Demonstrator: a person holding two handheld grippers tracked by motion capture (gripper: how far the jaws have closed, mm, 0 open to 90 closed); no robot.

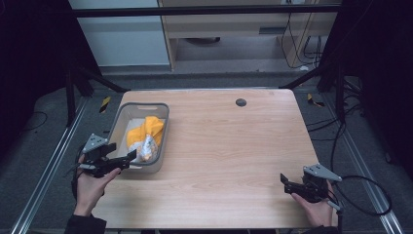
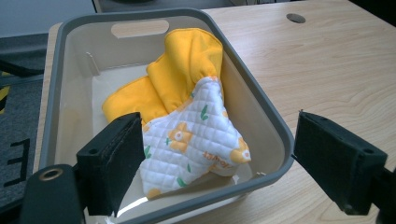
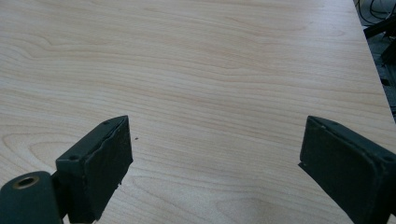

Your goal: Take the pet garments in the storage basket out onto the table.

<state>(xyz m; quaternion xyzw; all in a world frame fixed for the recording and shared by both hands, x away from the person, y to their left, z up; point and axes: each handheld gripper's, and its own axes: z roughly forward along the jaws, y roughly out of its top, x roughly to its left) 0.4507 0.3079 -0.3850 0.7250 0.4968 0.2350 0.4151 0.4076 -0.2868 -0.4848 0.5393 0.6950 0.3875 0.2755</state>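
A grey plastic bin (image 1: 122, 114) (image 2: 261, 105) stands on the left side of the wooden table (image 1: 229, 146). Inside it lies a crumpled yellow cloth with a white quilted flower-print part (image 1: 145, 136) (image 2: 189, 126). My left gripper (image 1: 122, 157) (image 2: 219, 165) is open at the bin's near edge, one jaw inside the bin beside the cloth and the other outside the rim. My right gripper (image 1: 284, 183) (image 3: 215, 168) hovers open over bare wood near the table's front right corner, nothing between its jaws.
A small dark round grommet (image 1: 240, 102) (image 2: 296, 18) sits near the table's far edge. Black cables (image 1: 360, 190) trail off the right side. The table's right edge (image 3: 373, 70) is close to my right gripper.
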